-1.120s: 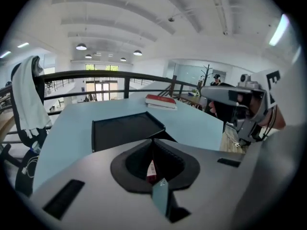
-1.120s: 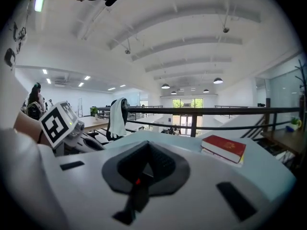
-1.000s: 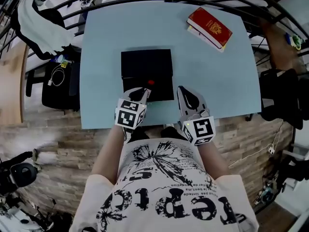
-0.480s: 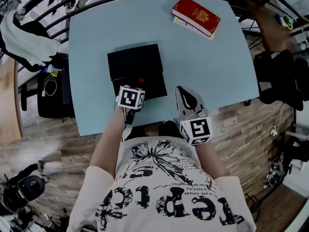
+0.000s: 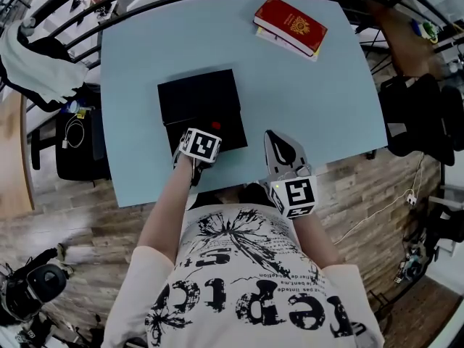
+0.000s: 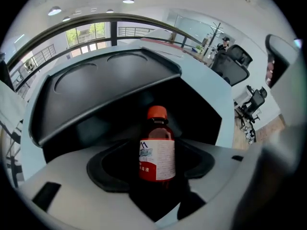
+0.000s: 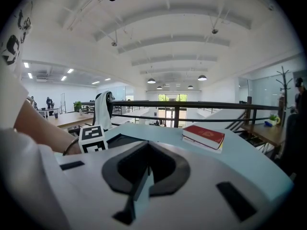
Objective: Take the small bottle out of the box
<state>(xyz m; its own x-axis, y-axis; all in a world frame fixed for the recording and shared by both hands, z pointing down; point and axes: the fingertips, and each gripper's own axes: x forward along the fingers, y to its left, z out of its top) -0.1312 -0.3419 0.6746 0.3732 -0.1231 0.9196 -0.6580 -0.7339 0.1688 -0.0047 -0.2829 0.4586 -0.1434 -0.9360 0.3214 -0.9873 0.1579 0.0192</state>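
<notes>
Fingers (image 6: 64, 178) of the left gripper (image 5: 206, 135) are spreading wide and press on nothing, while the right gripper (image 5: 278, 139) has its own pressed together above the tabletop (image 5: 312, 100), near its front edge. Straight ahead of the left gripper, at the near side of the open black box (image 5: 196, 96), the small bottle (image 6: 157, 150) stands upright between the spread fingers. Its long axis is vertical and its red cap points up.
</notes>
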